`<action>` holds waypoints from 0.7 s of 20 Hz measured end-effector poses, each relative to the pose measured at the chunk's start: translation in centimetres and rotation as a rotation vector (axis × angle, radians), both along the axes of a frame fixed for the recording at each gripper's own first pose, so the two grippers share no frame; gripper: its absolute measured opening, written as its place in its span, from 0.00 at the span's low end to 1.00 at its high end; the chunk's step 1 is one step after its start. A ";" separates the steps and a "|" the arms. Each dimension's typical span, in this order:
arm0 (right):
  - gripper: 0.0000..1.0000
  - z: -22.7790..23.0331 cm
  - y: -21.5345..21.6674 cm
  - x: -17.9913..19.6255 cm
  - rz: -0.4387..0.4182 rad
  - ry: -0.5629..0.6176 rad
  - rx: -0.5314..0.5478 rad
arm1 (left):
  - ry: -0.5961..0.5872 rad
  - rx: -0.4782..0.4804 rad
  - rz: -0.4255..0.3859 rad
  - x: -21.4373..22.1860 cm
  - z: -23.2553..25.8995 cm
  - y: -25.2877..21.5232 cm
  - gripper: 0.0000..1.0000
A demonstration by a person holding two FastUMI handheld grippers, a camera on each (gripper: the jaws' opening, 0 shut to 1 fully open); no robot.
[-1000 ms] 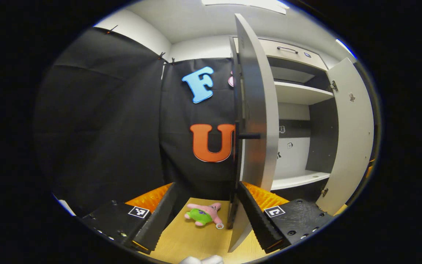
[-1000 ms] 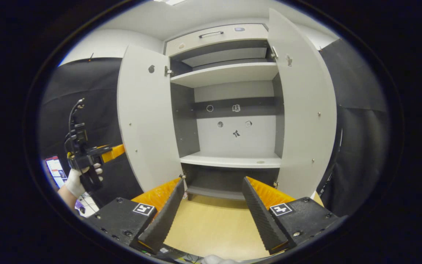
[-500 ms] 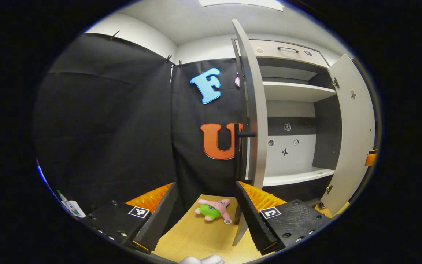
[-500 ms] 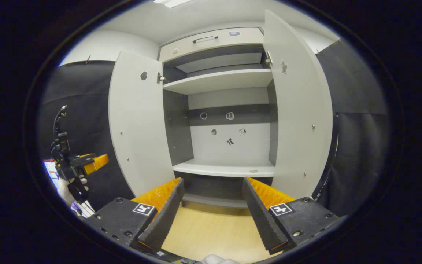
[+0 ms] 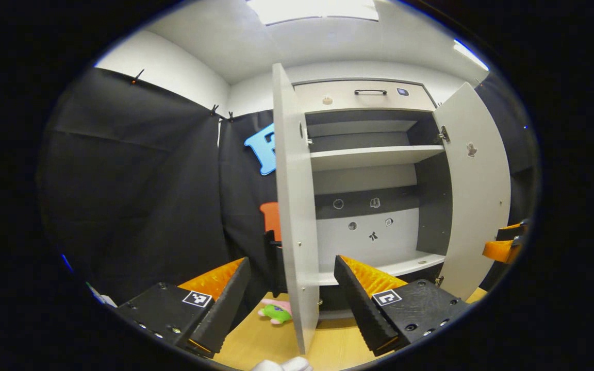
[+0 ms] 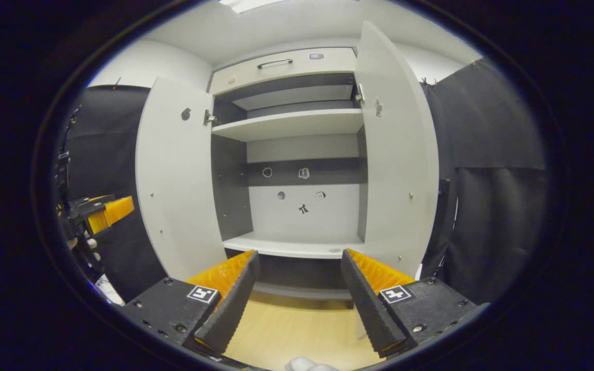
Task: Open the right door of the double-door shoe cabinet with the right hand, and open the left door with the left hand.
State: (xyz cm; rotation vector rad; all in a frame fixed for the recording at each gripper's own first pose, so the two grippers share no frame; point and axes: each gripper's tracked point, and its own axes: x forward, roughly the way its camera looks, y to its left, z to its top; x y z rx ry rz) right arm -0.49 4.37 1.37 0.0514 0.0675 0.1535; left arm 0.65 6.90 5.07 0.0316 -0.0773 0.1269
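both doors of the shoe cabinet (image 6: 297, 170) stand open as the left gripper (image 5: 289, 301), fingers apart, has drawn back from the left door (image 5: 294, 221); right gripper (image 6: 299, 296) hangs empty, fingers apart; task looks finished.

The left gripper view looks from low on the left, near the left door's (image 5: 293, 206) edge, facing the cabinet (image 5: 374, 154) obliquely. The right gripper view faces the cabinet (image 6: 297, 123) squarely from farther back. Both share its shelves.
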 end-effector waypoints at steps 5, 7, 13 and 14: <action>0.97 -0.2 -1.7 -0.3 -0.056 -0.002 0.008 | 0.051 -0.014 -0.102 0.7 -2.5 -6.0 0.96; 0.99 -0.4 -2.2 -0.4 -0.076 0.001 0.013 | 0.079 -0.021 -0.128 0.7 -3.6 -7.6 0.96; 0.99 -1.4 -3.5 -0.8 -0.126 0.017 0.012 | 0.099 0.002 -0.135 0.7 -5.0 -8.5 0.96; 0.99 -1.6 -3.5 -0.8 -0.130 0.023 0.008 | 0.095 0.010 -0.130 0.8 -4.9 -8.3 0.96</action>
